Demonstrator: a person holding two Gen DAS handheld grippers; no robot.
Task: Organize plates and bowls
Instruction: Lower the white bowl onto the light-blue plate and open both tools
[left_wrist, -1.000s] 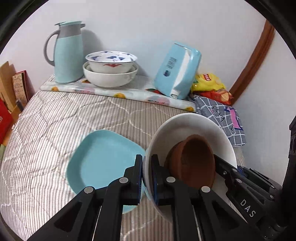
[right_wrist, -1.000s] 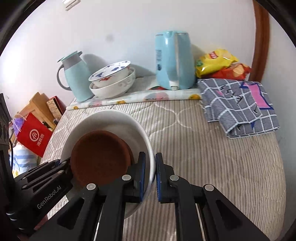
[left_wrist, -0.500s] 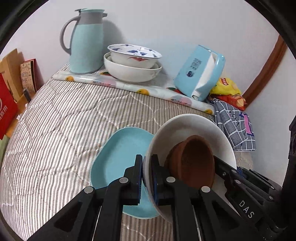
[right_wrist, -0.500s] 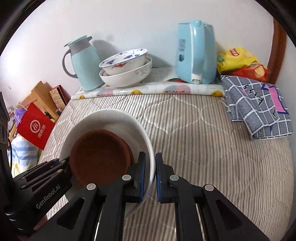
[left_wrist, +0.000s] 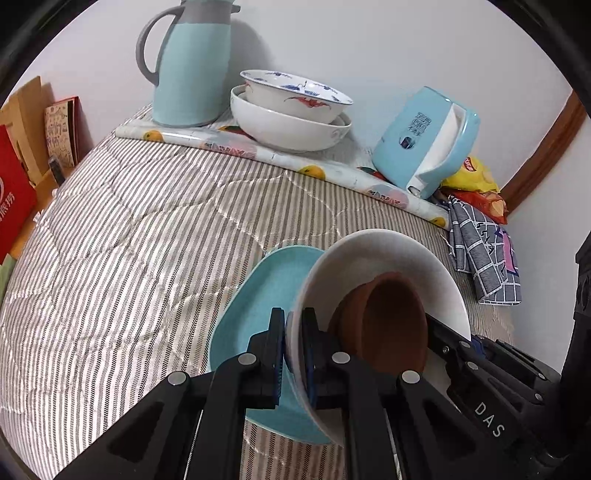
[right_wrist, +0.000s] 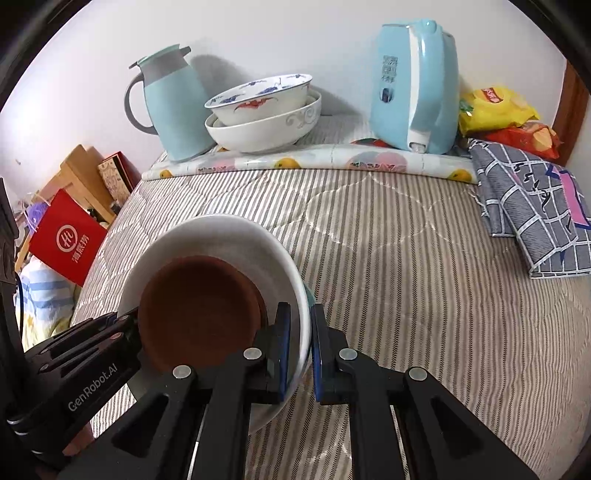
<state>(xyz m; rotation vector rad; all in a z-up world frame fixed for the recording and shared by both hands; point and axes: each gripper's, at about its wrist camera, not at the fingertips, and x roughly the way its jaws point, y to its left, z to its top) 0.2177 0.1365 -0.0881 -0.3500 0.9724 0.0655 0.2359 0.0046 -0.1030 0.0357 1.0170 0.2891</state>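
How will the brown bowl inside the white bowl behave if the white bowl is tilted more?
The brown bowl sits loose in the white bowl, ungripped, so it would probably slide toward the lower rim. The glazed white surface looks smooth, offering little friction. It looks like clay, so likely fragile if it falls out.

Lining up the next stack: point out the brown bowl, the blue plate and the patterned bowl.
brown bowl (right_wrist: 199, 310): right wrist view, inner floor.
blue plate (left_wrist: 251, 314): left wrist view, bare top face left of the white bowl.
patterned bowl (left_wrist: 291, 98): left wrist view, outer wall by the red mark.
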